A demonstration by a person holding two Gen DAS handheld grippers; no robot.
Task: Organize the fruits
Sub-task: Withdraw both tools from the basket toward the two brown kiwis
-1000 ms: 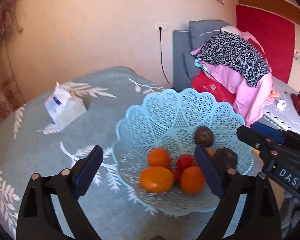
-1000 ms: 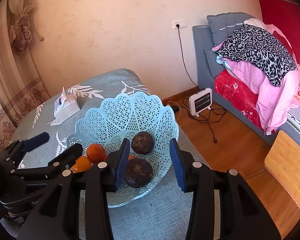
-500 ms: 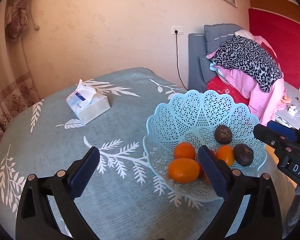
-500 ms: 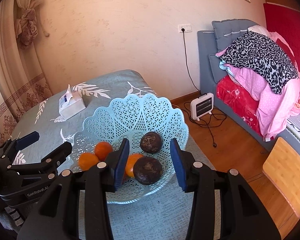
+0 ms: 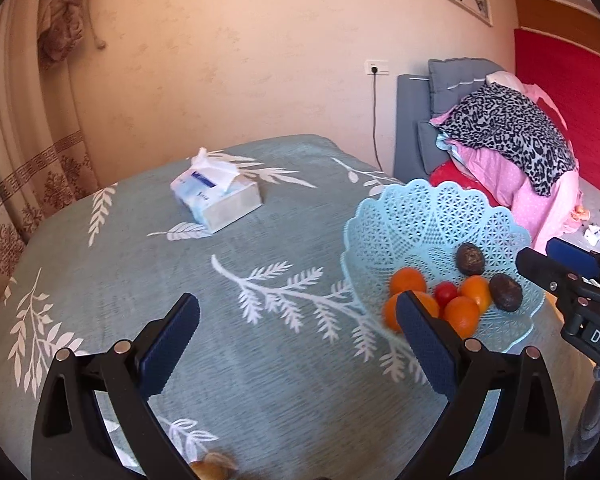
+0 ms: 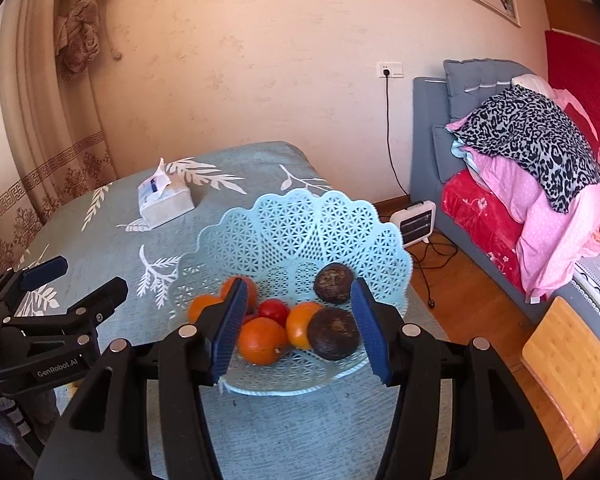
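A light blue lattice basket (image 6: 300, 224) (image 5: 428, 216) stands on the table's right side. It holds several oranges (image 6: 261, 340), a red tomato (image 6: 273, 310) and two dark brown fruits (image 6: 334, 334). My right gripper (image 6: 300, 320) is open and empty, hovering just in front of the basket. My left gripper (image 5: 295, 332) is open and empty above the cloth, left of the basket. A brownish fruit (image 5: 211, 468) lies at the bottom edge of the left wrist view, partly hidden.
A tissue box (image 5: 215, 196) (image 6: 163, 200) sits on the far part of the teal leaf-patterned tablecloth (image 5: 139, 280). A sofa with piled clothes (image 6: 532, 152), a small heater (image 6: 414, 222) and a wooden stool (image 6: 572, 360) stand to the right.
My left gripper has swung left and back, so the basket moved to the right of its view. My right gripper has pulled back slightly. Both stay open.
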